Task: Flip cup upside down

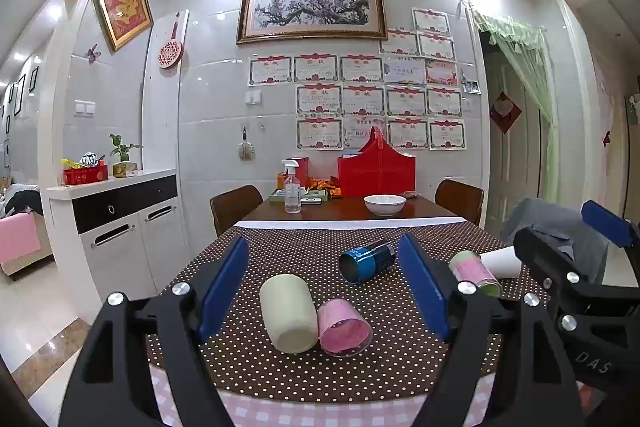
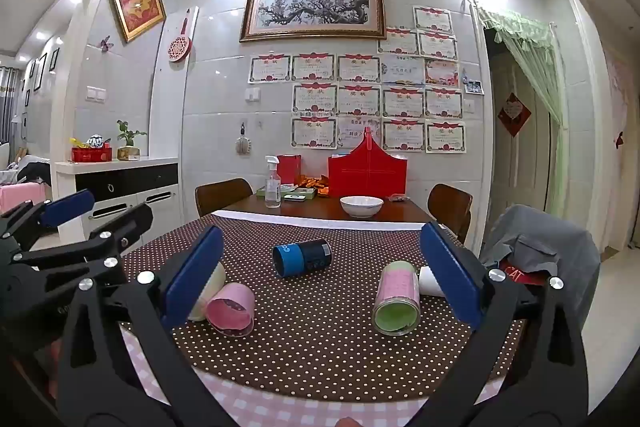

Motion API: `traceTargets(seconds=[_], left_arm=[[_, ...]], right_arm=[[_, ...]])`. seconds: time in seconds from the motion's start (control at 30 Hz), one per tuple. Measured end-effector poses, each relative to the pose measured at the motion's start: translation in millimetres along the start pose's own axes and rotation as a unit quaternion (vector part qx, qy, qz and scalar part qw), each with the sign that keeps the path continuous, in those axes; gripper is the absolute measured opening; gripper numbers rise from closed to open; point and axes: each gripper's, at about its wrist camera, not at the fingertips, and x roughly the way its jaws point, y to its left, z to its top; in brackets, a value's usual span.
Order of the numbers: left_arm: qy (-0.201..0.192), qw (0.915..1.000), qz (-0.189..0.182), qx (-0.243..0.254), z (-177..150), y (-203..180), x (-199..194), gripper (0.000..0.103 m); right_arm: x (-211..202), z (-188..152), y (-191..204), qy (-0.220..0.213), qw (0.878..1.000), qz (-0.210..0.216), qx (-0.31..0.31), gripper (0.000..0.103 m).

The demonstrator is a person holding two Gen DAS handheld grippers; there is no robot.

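Observation:
Several cups lie on their sides on the brown polka-dot cloth [image 1: 280,367]. A cream cup [image 1: 289,313] and a pink cup [image 1: 345,327] lie touching, between the open fingers of my left gripper [image 1: 326,289]. A blue cup [image 1: 367,261] lies farther back, and a pink-and-green cup [image 1: 476,273] and a white cup [image 1: 502,262] lie to the right. In the right wrist view my right gripper [image 2: 322,277] is open and empty, with the blue cup [image 2: 302,257], the pink cup [image 2: 232,315] and the green-mouthed cup [image 2: 397,297] between or near its fingers. The white cup [image 2: 430,281] is partly hidden there.
A white bowl [image 1: 385,204], a spray bottle [image 1: 292,187] and a red box [image 1: 376,171] stand at the table's far end. Brown chairs [image 1: 234,205] flank the table. A chair draped in grey cloth [image 2: 540,251] is at the right. A white cabinet [image 1: 120,223] is at the left.

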Motion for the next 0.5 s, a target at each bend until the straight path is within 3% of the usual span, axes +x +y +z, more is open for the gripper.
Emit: traceTargets(seconds=[0.5], left_arm=[[-0.004,1.0000,0.001,0.003,-0.8,0.2,0.8,0.076]], right_arm=[[0.1,-0.8,-1.3,0.001,1.000,0.000,0.001,0.097]])
